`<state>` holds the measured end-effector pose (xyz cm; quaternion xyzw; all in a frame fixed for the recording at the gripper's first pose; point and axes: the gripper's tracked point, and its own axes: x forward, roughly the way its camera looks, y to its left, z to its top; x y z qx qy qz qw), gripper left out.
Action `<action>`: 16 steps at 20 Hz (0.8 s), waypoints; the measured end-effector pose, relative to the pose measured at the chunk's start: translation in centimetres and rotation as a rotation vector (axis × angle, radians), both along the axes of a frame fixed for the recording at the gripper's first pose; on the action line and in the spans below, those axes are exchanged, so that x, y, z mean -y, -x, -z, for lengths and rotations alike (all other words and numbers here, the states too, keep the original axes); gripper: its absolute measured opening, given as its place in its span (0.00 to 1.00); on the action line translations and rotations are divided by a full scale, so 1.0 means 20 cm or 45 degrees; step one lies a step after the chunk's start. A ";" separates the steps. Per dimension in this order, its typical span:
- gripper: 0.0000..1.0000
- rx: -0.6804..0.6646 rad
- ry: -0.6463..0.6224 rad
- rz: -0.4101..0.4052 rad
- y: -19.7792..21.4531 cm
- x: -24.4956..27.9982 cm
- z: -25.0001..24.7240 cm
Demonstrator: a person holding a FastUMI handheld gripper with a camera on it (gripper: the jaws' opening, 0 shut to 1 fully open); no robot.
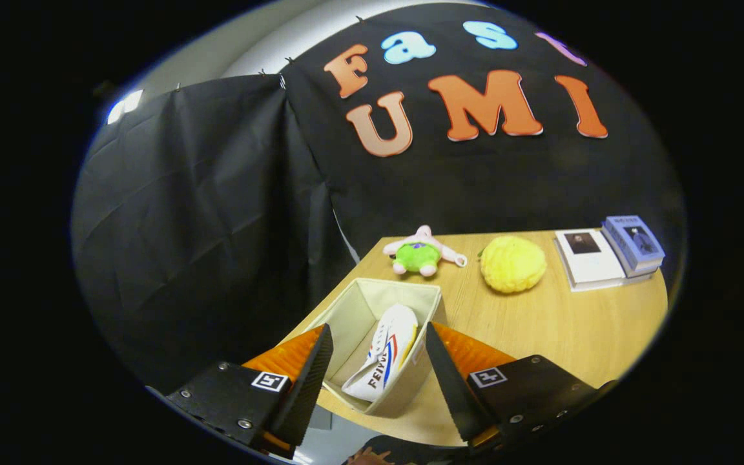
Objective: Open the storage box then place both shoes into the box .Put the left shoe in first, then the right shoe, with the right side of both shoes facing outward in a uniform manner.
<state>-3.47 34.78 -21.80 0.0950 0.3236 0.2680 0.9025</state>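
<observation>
Between the two fingers (378, 374), which stand wide apart and grip nothing, lies the open storage box (372, 303) on the worktop (540, 336). Inside the box one white shoe (382, 355) leans along its right wall, touching neither finger. Beyond the box rest a green plush toy (418, 255), a yellow ball (513, 263) and two books (608, 255).

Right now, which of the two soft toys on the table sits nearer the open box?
The pink-and-green plush, just beyond the storage box. The yellow plush lies further toward the books. The gripper hangs open, empty.
</observation>
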 end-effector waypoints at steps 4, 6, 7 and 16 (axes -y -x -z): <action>0.93 0.198 -0.080 0.030 0.07 0.26 -0.22; 0.95 0.257 -0.065 0.075 0.06 0.45 -0.29; 0.95 0.287 -0.047 0.117 0.04 0.55 -0.31; 0.96 0.539 0.061 0.360 0.02 1.21 -0.59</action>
